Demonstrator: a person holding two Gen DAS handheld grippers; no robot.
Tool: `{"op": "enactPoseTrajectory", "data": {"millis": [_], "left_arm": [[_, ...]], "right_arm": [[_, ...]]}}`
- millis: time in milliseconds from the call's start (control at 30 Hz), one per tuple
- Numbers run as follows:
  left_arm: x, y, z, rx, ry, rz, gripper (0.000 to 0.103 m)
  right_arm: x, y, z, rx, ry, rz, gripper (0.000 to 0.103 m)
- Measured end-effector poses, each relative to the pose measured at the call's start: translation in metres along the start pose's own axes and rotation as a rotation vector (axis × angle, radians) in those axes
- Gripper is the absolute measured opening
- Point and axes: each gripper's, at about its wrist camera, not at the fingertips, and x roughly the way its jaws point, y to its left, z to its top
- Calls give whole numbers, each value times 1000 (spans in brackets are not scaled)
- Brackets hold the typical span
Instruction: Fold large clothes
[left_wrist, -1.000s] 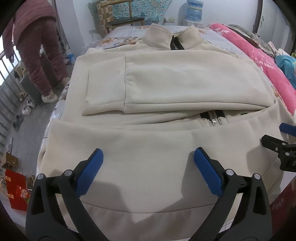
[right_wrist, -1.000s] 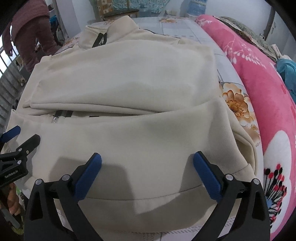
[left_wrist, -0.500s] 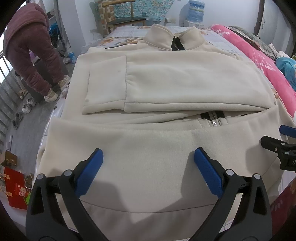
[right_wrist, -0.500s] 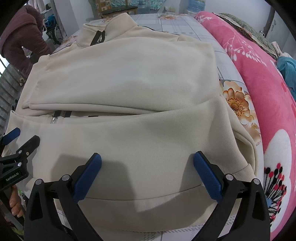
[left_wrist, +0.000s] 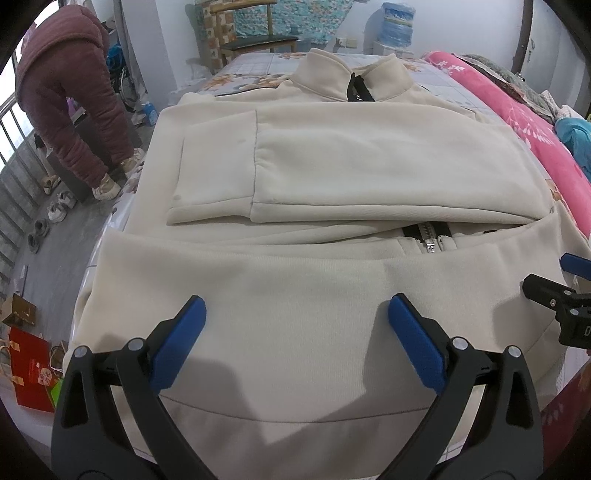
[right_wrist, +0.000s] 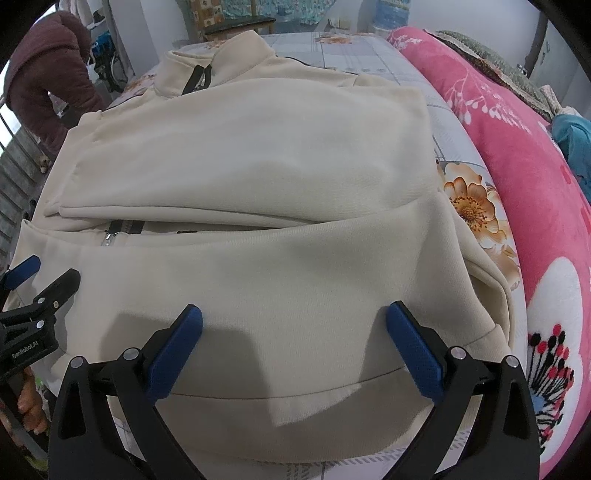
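A large cream zip-up jacket lies on the bed, collar at the far end. Both sleeves are folded across its chest, and the bottom hem part is folded up over the zipper. My left gripper hovers open above the folded hem's left half, holding nothing. In the right wrist view the same jacket fills the frame, and my right gripper is open over the hem's right half. Each gripper shows at the edge of the other's view: the right gripper, the left gripper.
A rolled pink floral blanket runs along the bed's right side. A person in a maroon padded suit bends over on the floor at left, by shoes and a red bag. A chair stands behind the bed.
Both grippers stay open and nearly still over the folded hem. The person at left has shifted and bent a little further.
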Motion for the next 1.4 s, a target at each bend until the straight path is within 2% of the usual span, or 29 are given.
{"op": "enactPoseTrajectory", "data": {"millis": [967, 1400], "left_arm": [[1, -4, 1, -22, 8, 20, 96], [0, -3, 0, -5, -5, 4, 96]], "right_arm": [[-3, 0, -3, 2, -35, 0, 97], [-4, -2, -7, -20, -63, 20, 97]]}}
